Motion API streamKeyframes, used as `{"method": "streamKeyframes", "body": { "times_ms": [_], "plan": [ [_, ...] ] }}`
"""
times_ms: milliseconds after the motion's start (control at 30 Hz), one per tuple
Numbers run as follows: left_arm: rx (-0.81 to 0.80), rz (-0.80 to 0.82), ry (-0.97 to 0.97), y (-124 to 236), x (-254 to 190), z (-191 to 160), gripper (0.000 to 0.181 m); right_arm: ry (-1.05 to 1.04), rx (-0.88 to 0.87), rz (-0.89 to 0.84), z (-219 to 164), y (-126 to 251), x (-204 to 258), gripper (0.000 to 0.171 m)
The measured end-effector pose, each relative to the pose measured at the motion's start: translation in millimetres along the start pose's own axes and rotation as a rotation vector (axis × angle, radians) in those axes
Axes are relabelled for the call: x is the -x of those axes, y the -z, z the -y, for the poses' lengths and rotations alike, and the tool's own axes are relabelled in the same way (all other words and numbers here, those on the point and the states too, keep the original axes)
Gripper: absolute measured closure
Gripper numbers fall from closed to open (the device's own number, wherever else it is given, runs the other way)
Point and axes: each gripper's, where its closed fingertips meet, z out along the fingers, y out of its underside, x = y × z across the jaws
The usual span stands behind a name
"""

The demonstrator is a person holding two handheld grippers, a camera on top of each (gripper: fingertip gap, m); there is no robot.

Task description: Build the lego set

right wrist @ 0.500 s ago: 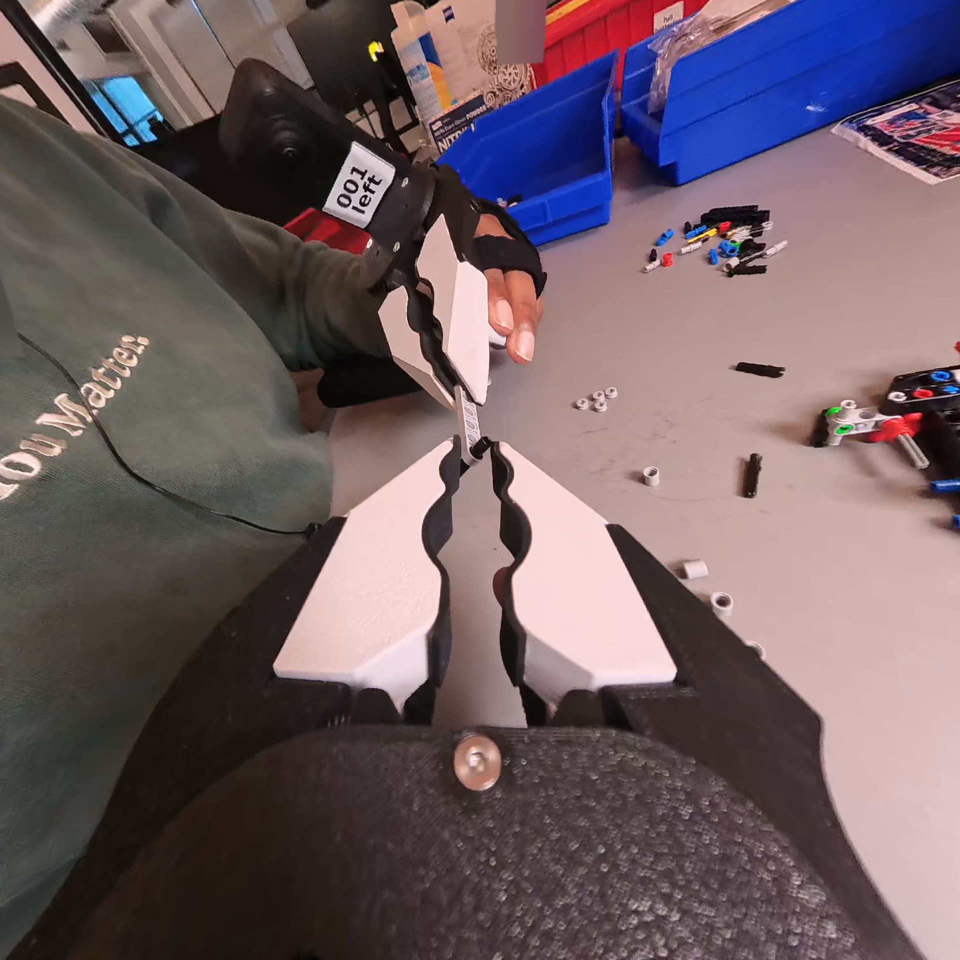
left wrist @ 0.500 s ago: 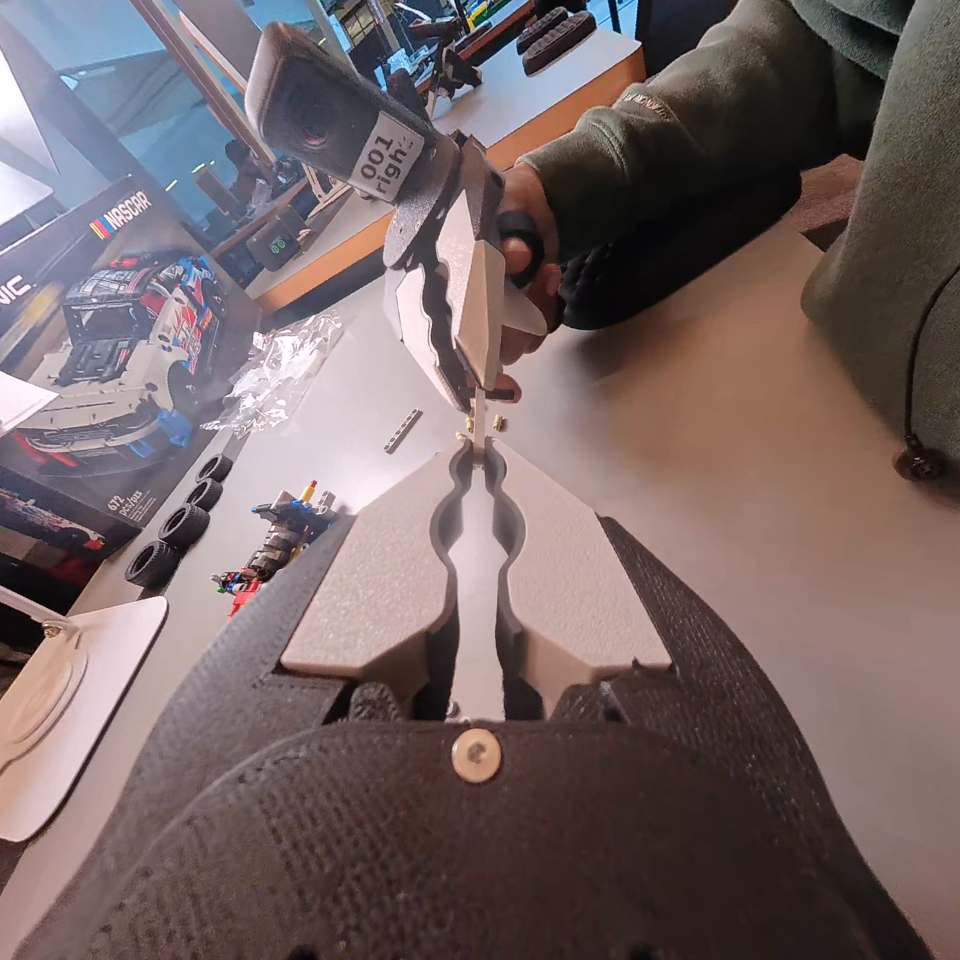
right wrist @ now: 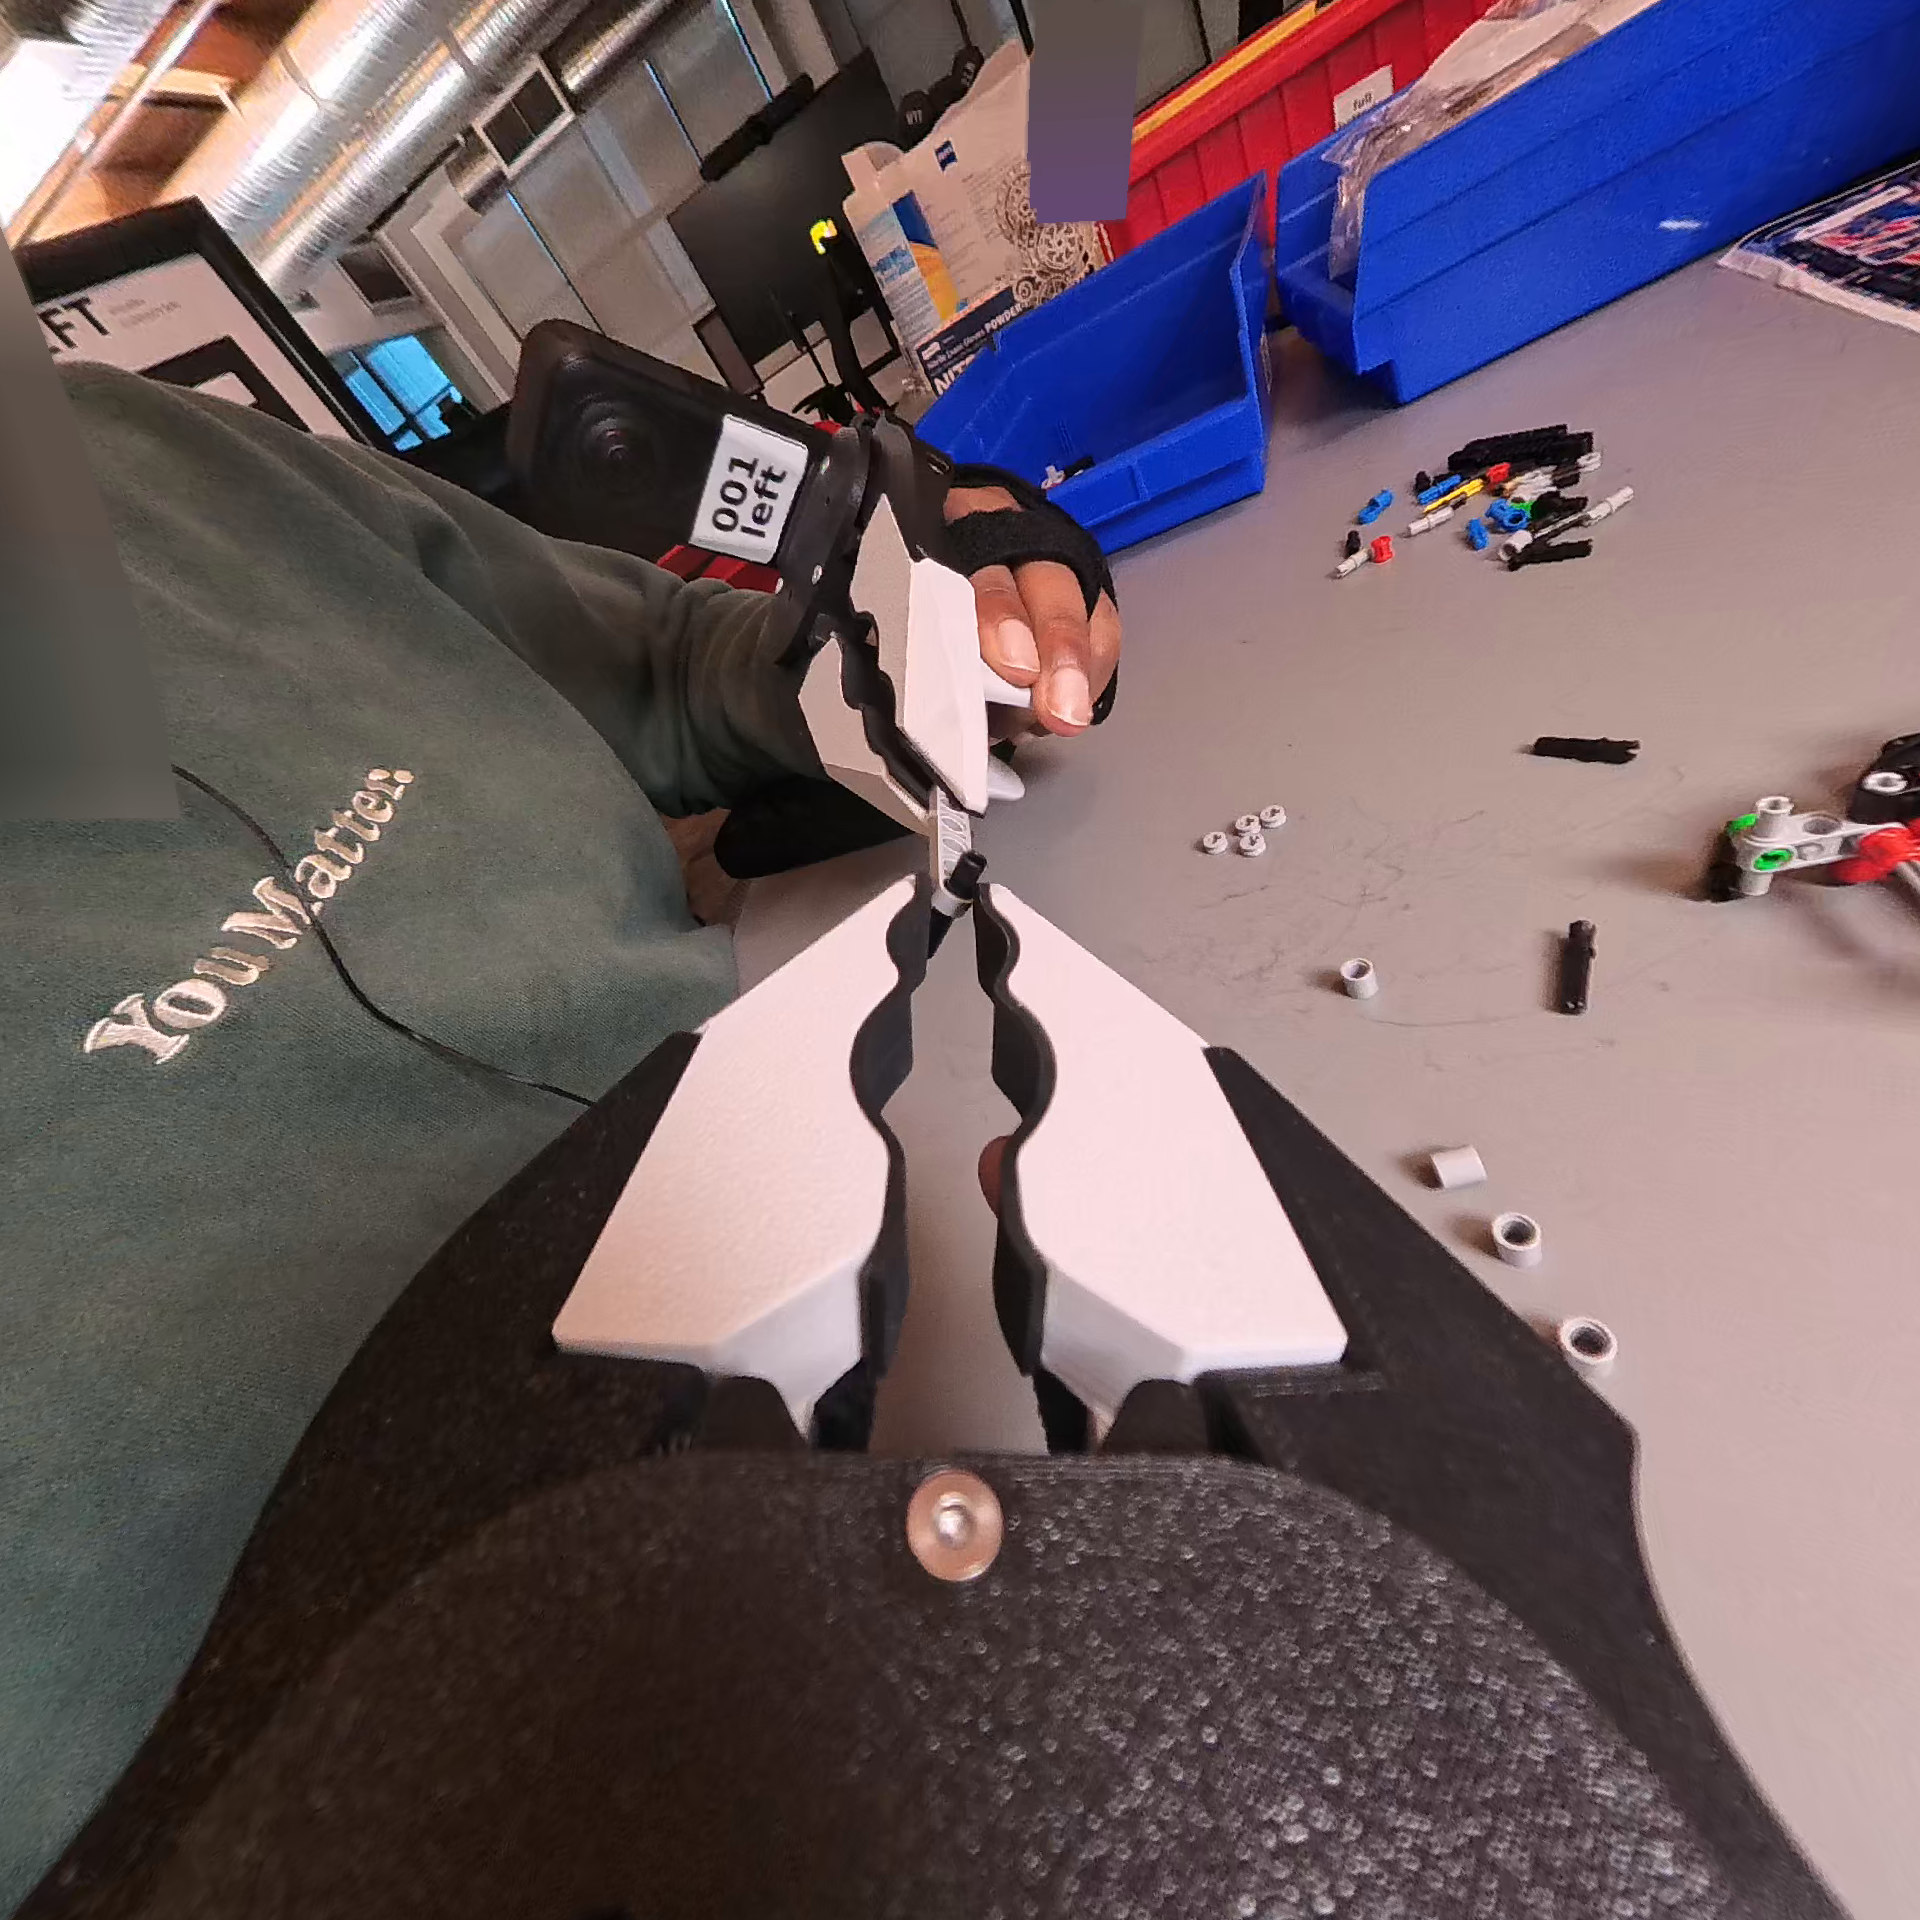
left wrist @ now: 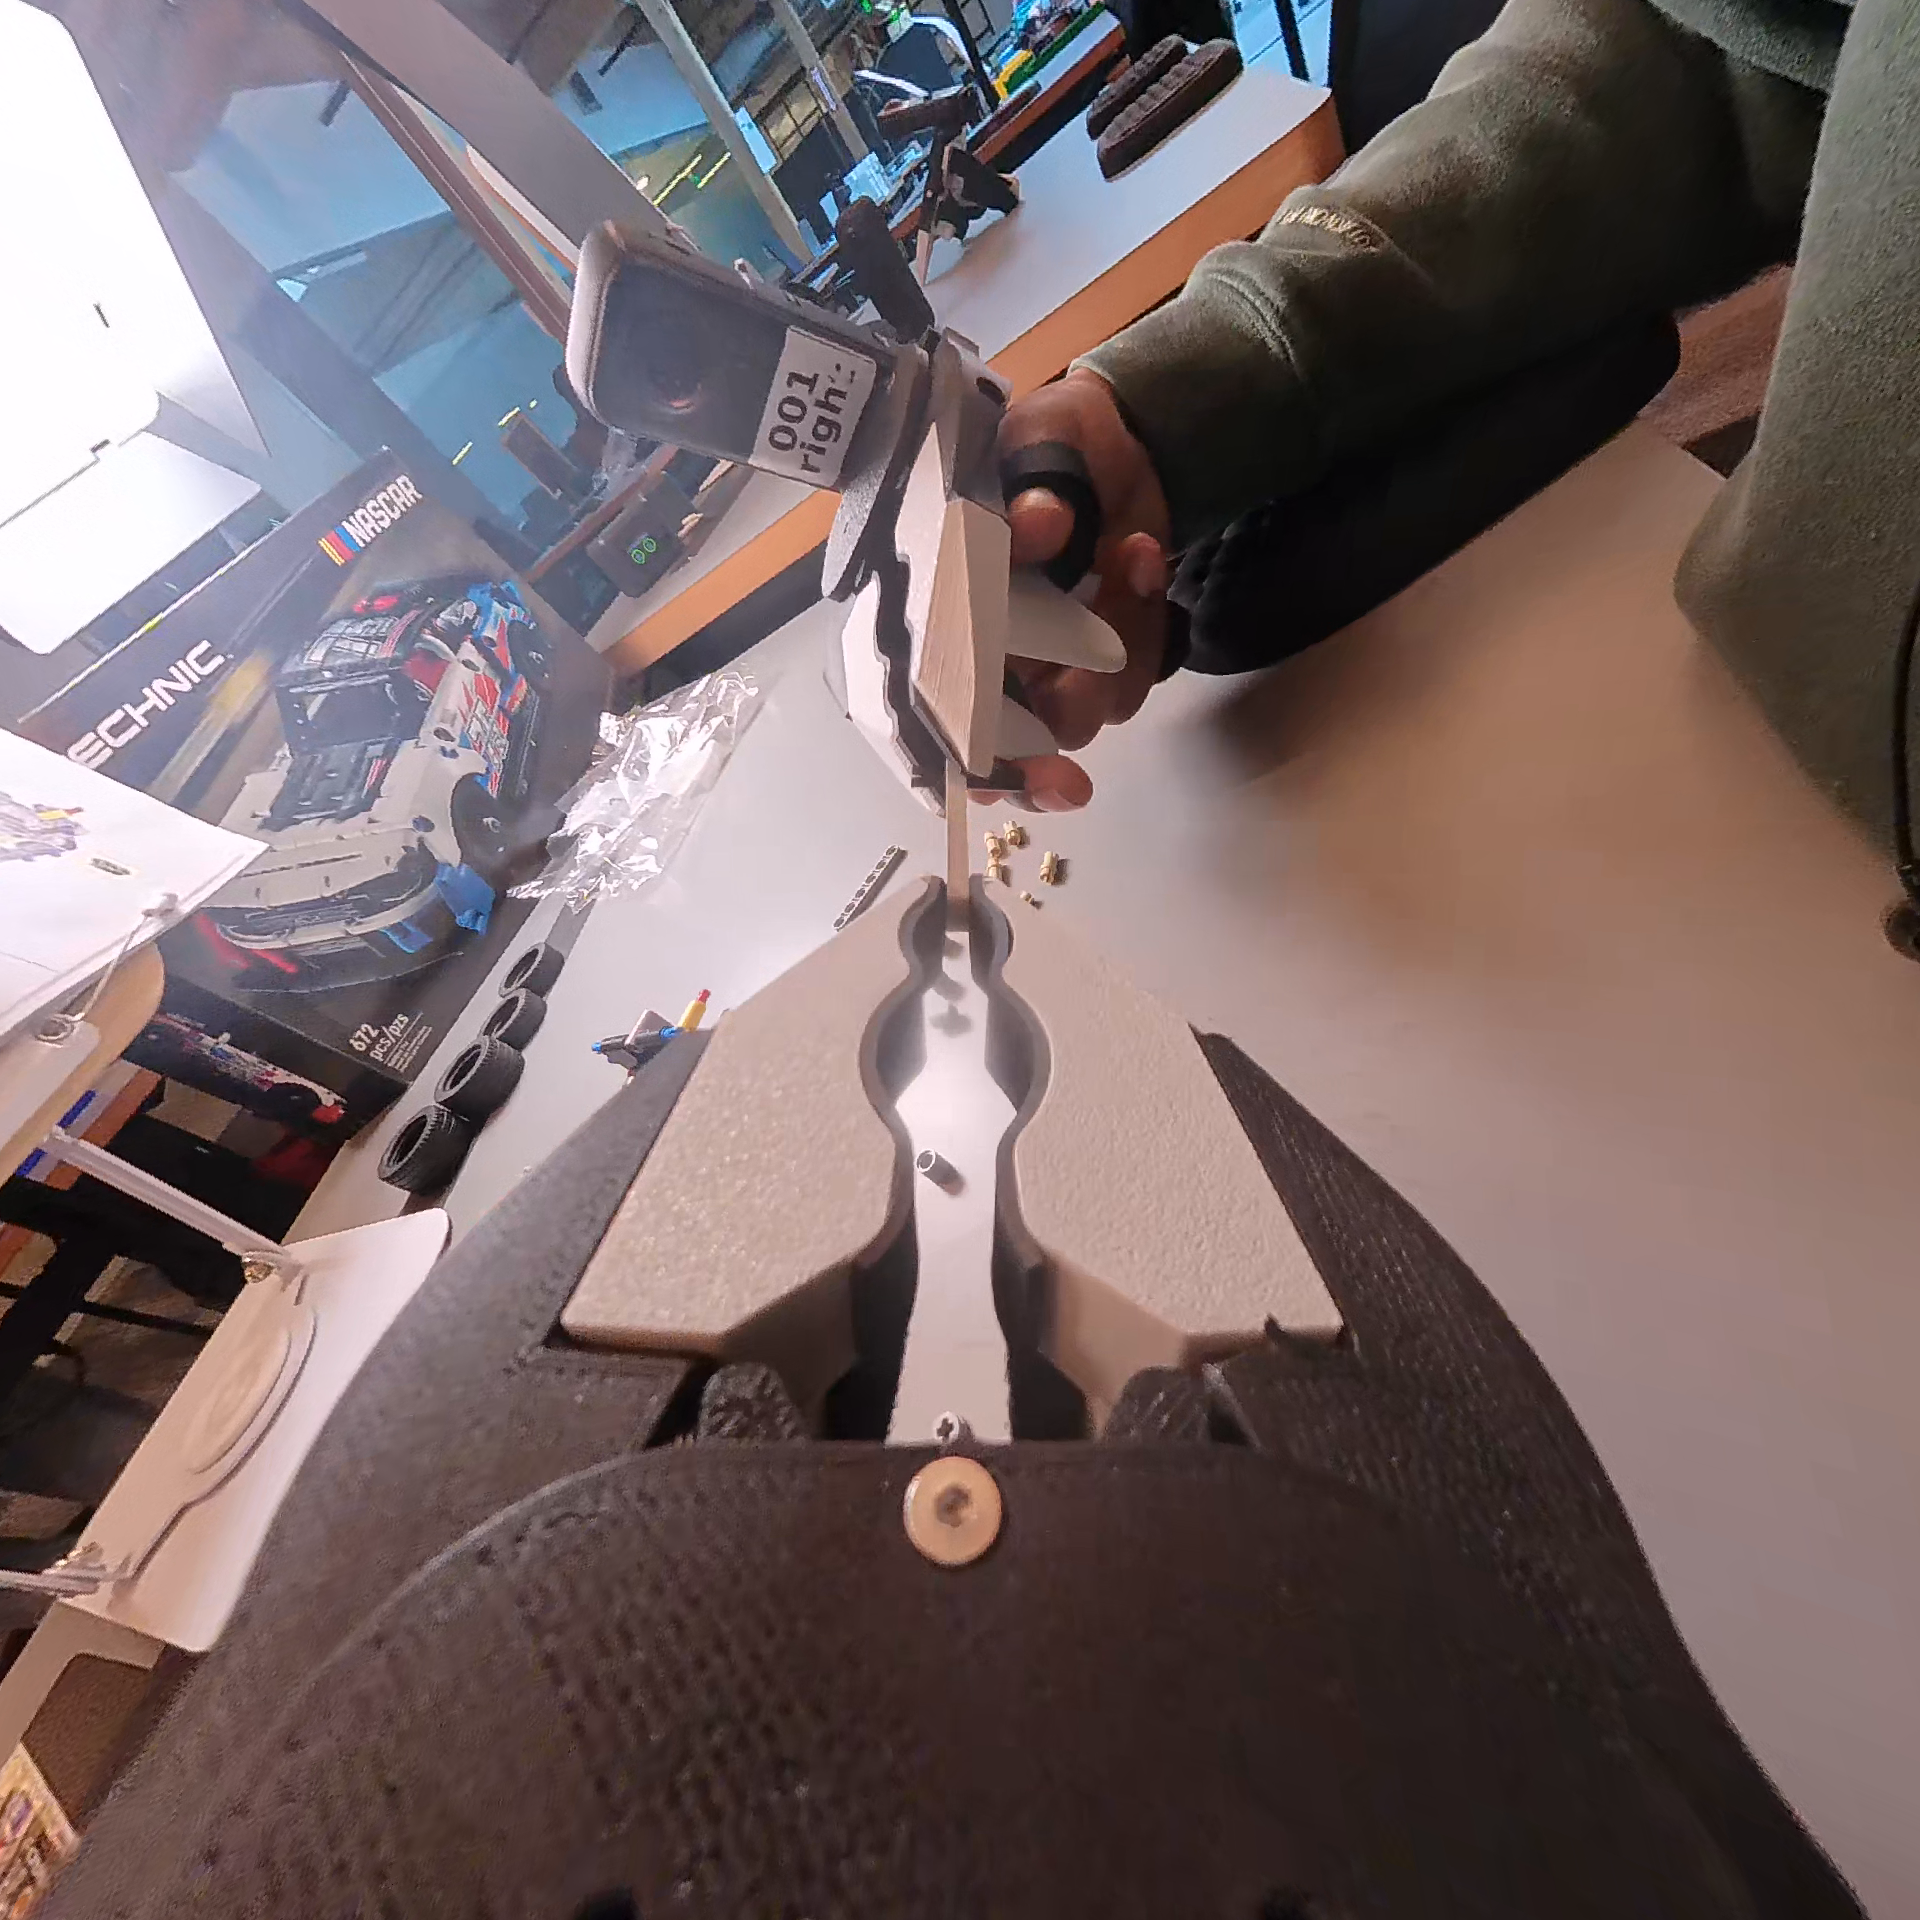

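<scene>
A thin grey beam with holes spans between my two grippers above the grey table. A black pin sticks out of the beam near its lower end. My left gripper is shut on the beam; it also shows in the right wrist view. My right gripper has the beam's near end between its tips, jaws a narrow gap apart; it also shows in the left wrist view.
A set box, several black tyres and a plastic bag lie left. Tan pins lie beyond the tips. Blue bins, loose pieces, grey bushes and a partial assembly lie right. A green sweatshirt is close left. My left and right fingertips are right by each other. From either gripper's tips it is about 15 cm to the partial assembly.
Both grippers have shifted together a little with the beam between them. The jaw gaps look the same. The black pin now shows more clearly on the beam.
</scene>
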Motion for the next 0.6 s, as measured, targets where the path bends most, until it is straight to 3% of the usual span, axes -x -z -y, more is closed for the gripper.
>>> {"method": "streamKeyframes", "body": {
  "times_ms": [100,167,233,333,400,500,600],
  "plan": [
    [-0.057,-0.012,0.139,3.3,6.1,4.1,0.172,0.019,-0.008,-0.021,3.3,2.1,-1.9,0.166],
    [-0.14,-0.006,0.356,13.0,26.7,10.3,0.156,0.054,-0.016,-0.062,7.9,8.3,-6.1,0.166],
    [-0.14,0.076,0.567,22.7,63.4,-3.3,0.156,0.091,-0.025,-0.11,13.3,16.5,-10.5,0.166],
    [0.182,0.196,0.781,25.4,100.7,-76.2,0.16,0.12,-0.032,-0.145,17.5,24.1,-13.3,0.166],
    [0.405,0.132,0.896,22.8,96.2,-114.8,0.153,0.125,-0.022,-0.152,16.1,24.5,-14.5,0.166],
    [0.612,0.062,0.903,17.4,88.5,-146.9,0.154,0.141,0.012,-0.168,10.0,22.4,-16.1,0.166],
    [0.695,0.006,0.898,8.0,83.9,-154.7,0.157,0.16,0.035,-0.182,6.6,22.7,-16.8,0.166]
  ]
}}
